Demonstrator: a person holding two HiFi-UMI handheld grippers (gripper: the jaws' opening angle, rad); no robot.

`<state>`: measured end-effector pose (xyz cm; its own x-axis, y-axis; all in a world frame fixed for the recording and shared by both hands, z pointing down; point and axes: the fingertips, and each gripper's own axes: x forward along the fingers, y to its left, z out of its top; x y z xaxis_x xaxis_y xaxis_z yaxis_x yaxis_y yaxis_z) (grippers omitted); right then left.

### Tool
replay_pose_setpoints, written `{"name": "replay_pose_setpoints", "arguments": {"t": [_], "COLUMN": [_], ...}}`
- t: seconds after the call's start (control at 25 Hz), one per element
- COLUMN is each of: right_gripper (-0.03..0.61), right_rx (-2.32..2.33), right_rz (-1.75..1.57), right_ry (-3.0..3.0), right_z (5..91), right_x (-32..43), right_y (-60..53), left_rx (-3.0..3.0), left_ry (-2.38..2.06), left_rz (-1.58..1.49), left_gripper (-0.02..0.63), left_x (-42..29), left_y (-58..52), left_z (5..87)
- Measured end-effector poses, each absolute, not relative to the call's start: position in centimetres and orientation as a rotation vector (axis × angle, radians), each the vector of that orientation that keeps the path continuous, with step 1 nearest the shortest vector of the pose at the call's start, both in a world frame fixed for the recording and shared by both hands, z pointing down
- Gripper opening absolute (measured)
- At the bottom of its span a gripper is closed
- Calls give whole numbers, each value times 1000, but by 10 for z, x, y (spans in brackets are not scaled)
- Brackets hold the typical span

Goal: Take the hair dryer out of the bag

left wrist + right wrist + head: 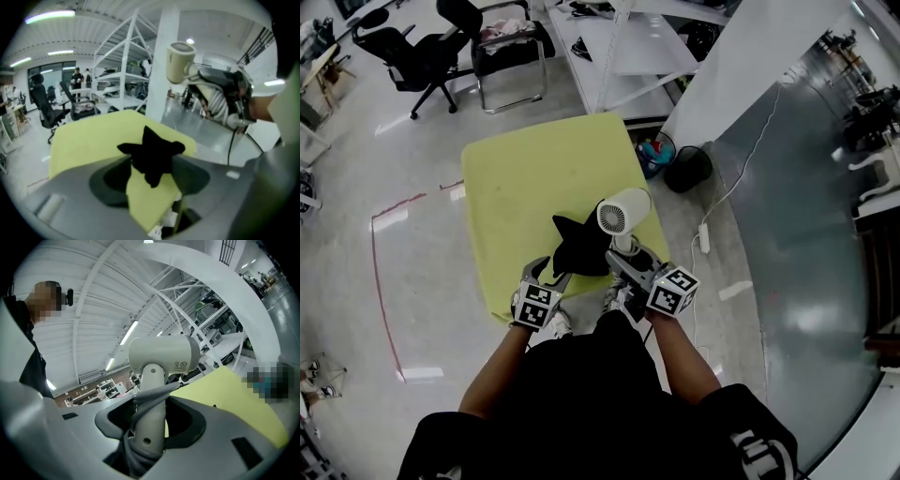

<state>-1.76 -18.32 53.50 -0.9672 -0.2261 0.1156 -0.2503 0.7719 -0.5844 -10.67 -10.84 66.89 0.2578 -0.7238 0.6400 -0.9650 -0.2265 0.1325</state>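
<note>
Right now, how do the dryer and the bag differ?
Colour: the dryer is white, the bag black.
Support: the dryer is held up off the table, with the right tool shut on its handle. The bag lies on the table and is not gripped.
Shape: the dryer is rigid, with its handle down. The bag is limp and crumpled.
Both are at the table's near side.

no readable words or numbers, small round symbols and fine print on the hair dryer [164, 355] barrel above the right gripper [150, 416] fingers [190, 420], too small to read, square black-and-white markers on the cube [673, 291] behind them and on the left gripper [546, 270] cube, white lettering on dark clothing [759, 445], cut off
</note>
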Motion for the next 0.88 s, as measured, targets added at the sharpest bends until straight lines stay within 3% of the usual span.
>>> {"name": "replay_pose_setpoints", "arguments": {"t": [0.12,0.28,0.44,0.76,0.88], "right_gripper": [184,184,184,184,184], "right_rx": [447,516,535,570,602], "right_rz": [942,928,897,679,590], "right_ry": [-2931,-2937,-2962,-3050,-3070], "right_z": [532,524,510,462,445], "right_x": [-21,-27,-33,-49,-53], "right_y": [-187,-193,-198,-195,-194], "left_rx": [2053,2108,2099,2197,2217], "left_ry": [-1536,-1606,-1773,-1984,-1996], "left_rz": [472,130,25,4,6], "left_gripper": [285,284,275,47,8], "left_x": [-115,-140,-173,-187,-185], "left_y": [-101,-97,-102,-123,-125], "left_z": [646,588,545,480,465]}}
